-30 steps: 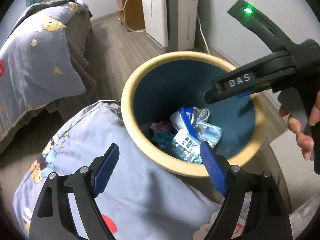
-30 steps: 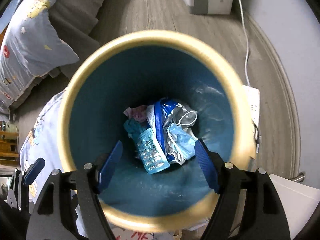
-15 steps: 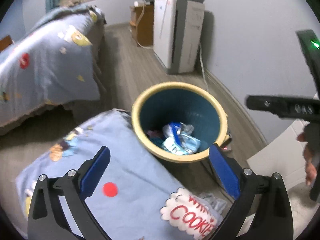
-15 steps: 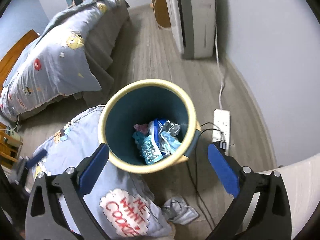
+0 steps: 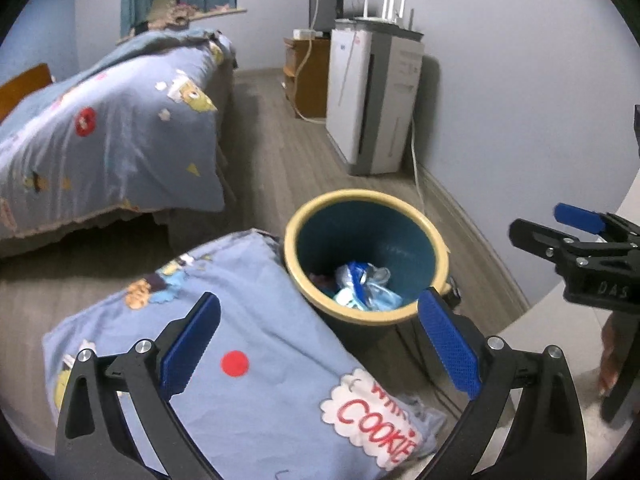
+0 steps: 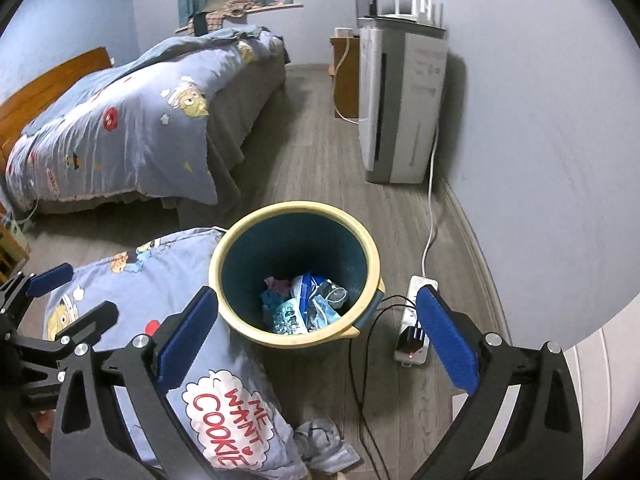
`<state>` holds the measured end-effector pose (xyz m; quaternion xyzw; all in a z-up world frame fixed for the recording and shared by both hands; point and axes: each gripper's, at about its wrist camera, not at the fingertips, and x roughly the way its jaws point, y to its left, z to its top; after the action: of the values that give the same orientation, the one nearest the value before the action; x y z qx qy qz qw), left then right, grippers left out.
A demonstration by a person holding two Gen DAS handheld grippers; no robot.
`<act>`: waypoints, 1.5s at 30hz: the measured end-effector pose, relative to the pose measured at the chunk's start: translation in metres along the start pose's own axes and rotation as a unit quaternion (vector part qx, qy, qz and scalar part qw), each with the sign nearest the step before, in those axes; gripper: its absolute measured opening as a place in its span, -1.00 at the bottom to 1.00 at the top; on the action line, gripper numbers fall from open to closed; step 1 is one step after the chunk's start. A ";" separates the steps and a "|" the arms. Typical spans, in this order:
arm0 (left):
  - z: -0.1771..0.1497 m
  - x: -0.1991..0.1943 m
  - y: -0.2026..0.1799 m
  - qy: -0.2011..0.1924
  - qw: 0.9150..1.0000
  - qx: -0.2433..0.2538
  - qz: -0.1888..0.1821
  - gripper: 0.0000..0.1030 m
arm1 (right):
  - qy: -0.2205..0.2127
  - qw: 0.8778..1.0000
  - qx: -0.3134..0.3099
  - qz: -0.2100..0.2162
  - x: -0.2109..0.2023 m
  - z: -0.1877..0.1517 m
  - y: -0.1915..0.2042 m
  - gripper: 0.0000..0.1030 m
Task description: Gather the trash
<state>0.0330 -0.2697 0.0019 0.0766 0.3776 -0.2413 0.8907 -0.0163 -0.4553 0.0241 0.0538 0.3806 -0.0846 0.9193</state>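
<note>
Left wrist view looks down on the left gripper (image 5: 318,338), its blue fingers (image 5: 191,344) having just spread to full width with nothing between them. Below stands the bin (image 5: 436,240), blue inside with a yellow rim, on the floor (image 5: 280,168) beside a pillow (image 5: 248,360); crumpled trash (image 5: 362,286) lies at its bottom. Right wrist view shows the right gripper (image 6: 316,334) likewise just opened wide and empty above the bin, near a power strip (image 6: 414,320) by the wall.
</note>
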 end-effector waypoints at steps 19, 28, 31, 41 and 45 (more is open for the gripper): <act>-0.002 -0.001 0.002 0.001 1.000 0.014 0.010 0.90 | -0.007 1.000 -0.003 0.000 -0.002 0.000 0.002 0.89; -0.004 0.000 0.002 0.006 1.000 0.012 0.009 0.90 | -0.008 1.000 0.004 0.000 -0.003 0.000 -0.003 0.89; -0.004 0.000 0.002 0.007 1.000 0.012 0.010 0.90 | -0.007 1.000 0.004 -0.001 -0.003 0.000 -0.002 0.89; -0.006 0.001 0.002 0.007 1.000 0.013 0.009 0.90 | -0.007 1.000 0.004 -0.001 -0.003 -0.001 -0.002 0.89; -0.004 0.001 0.001 0.006 1.000 0.012 0.010 0.90 | -0.008 1.000 0.005 -0.001 -0.003 0.000 -0.002 0.89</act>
<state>0.0315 -0.2683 -0.0021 0.0927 0.3796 -0.2365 0.8896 -0.0191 -0.4570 0.0257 0.0571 0.3732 -0.0878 0.9218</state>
